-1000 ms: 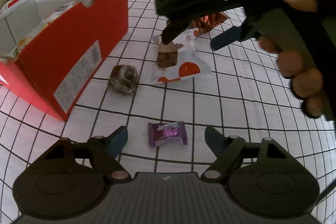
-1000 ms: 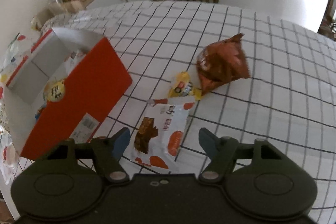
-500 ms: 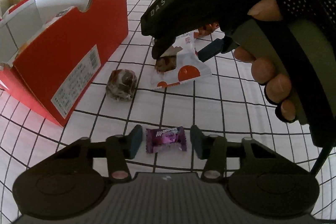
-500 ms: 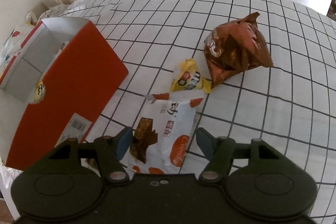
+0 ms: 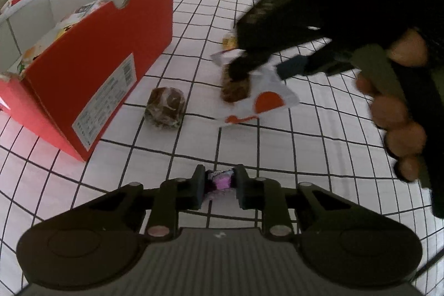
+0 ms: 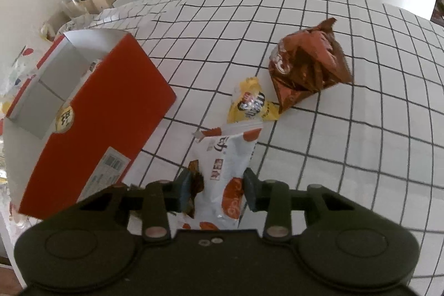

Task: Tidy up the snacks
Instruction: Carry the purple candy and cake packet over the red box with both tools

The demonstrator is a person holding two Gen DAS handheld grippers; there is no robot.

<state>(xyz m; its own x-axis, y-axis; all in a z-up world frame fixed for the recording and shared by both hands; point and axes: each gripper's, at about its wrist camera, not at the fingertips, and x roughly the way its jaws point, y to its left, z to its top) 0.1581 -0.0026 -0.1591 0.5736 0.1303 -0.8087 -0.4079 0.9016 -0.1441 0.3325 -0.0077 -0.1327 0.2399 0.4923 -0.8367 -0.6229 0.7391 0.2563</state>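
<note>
- Snacks lie scattered on a table (image 6: 347,157) covered in white cloth with a black grid; an open red box (image 5: 111,57), at the left of both views, already holds some packets and looks like the place to put them.
- In the left wrist view, the left tongs (image 5: 219,185) sit at lower centre, closing on a small purple candy (image 5: 220,181). The candy is between the pads, which appear to touch its wrapper ends.
- In the right wrist view, the right tongs (image 6: 216,186) are at lower centre, closing around a white and orange packet (image 6: 224,179). The packet lies between the fingers; the left pad seems to touch its edge, the right pad looks just clear.
- We judge the step to be a double pick-up, one snack in each tool.
- To do it well, we would finish both squeezes before lifting, gently, since the candy is small and may squirt out, and the flat packet may buckle or slide.
- We would lift straight up, then carry each snack over the box's open top at upper left before letting go.
- A round brown wrapped cake (image 5: 165,107) sits near the box, and a yellow packet (image 6: 252,104) touches a brown foil bag (image 6: 305,65) in the upper middle of the right view; these wait their turn.
</note>
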